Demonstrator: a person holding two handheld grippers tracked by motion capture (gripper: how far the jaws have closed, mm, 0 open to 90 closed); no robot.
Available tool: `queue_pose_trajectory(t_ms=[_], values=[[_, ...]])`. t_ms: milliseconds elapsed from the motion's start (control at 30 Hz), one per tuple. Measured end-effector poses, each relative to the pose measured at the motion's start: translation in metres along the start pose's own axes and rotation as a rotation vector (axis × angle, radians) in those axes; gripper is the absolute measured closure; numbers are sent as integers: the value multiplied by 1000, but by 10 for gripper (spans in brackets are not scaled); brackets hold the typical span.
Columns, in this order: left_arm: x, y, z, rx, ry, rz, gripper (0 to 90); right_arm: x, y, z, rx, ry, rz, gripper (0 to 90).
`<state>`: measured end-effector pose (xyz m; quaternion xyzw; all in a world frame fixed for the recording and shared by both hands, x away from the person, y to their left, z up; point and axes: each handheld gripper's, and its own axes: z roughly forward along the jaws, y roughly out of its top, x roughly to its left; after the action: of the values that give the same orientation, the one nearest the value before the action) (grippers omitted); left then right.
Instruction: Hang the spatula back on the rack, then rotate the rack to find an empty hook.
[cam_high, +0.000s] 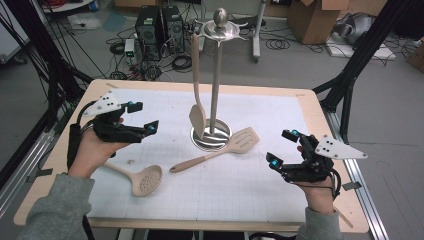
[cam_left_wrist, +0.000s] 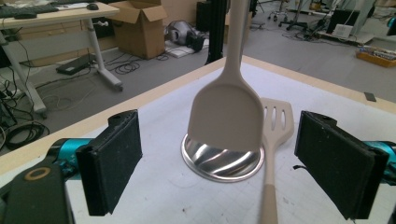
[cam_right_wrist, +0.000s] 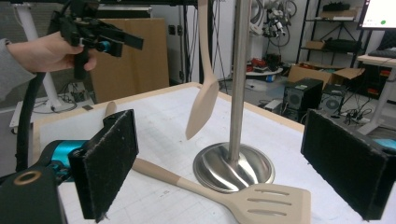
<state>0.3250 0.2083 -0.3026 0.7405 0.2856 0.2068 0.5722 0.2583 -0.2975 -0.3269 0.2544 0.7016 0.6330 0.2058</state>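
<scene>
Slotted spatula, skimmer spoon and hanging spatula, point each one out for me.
slotted spatula (cam_high: 243, 140), high view, on its slotted blade.
skimmer spoon (cam_high: 148, 180), high view, on its perforated bowl.
hanging spatula (cam_left_wrist: 227, 113), left gripper view, on its flat blade.

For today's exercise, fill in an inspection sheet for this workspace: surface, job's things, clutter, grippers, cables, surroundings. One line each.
Surface: wooden table covered by a white gridded mat.
Job's things: steel utensil stand with a solid spatula hanging from it; slotted spatula lying flat, its head against the stand's base; skimmer spoon lying near the left hand.
Clutter: a small speck on the mat, too small to identify.
Grippers: left gripper open, nothing between its jaws; right gripper open, nothing between its jaws.
Cables: a black cable trails from each gripper; loose cables on the floor behind the table.
Surroundings: computer towers, cardboard boxes, black frame struts.
</scene>
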Motion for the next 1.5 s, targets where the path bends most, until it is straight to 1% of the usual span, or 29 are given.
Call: queue_pose_trajectory(t_ms=[167,233,300,367,533,600,633,667,700,733,767,833,867,967,1033,1067,1133,1200,1333,1400,1433,1500], values=[[1,-8,-13,-11,5,-4,151,-1,0,4,1,4,-4,99],[2,-11,-18,-10,6,5,151,0,0,6,5,9,-1,99],[2,-14,-23,-15,4,3,151,0,0,8,6,14,-3,99],[2,-16,-29,-23,15,5,151,0,0,10,3,11,-6,99],[2,-19,-42,-40,7,18,151,1,0,13,9,17,-6,99],[1,-20,-48,-49,6,18,150,1,1,13,7,17,-9,99],[0,-21,-50,-46,7,11,150,1,1,13,6,18,-9,99],[-1,-21,-53,-35,6,-7,150,1,1,14,5,19,-12,99],[-2,-22,-55,-30,8,-11,150,1,1,13,4,18,-8,99],[-4,-24,-58,-37,12,-6,150,1,1,13,4,19,-5,99],[-6,-25,-61,-48,14,-1,150,0,2,14,-2,18,-14,99],[-9,-30,-66,-64,12,-3,149,0,2,14,-4,17,-10,99],[-10,-32,-68,-67,16,1,147,0,2,14,1,19,-2,99],[-14,-38,-72,-67,25,5,145,0,2,17,2,20,-9,99],[-17,-41,-75,-70,31,15,142,1,2,18,8,21,-8,99],[-18,-42,-77,-71,38,19,142,1,2,18,9,21,-15,99],[-21,-44,-80,-77,46,15,142,1,2,18,12,25,-8,99],[-24,-46,-83,-86,54,16,141,1,1,18,15,20,-8,99],[-30,-51,-87,-98,74,9,141,0,2,18,11,17,-5,99],[-34,-54,-88,-109,73,-21,141,0,1,18,9,17,-7,99],[-36,-55,-88,-109,79,-29,141,0,1,18,10,17,-6,99],[-40,-57,-86,-99,101,-12,141,0,1,18,10,16,-8,99]])
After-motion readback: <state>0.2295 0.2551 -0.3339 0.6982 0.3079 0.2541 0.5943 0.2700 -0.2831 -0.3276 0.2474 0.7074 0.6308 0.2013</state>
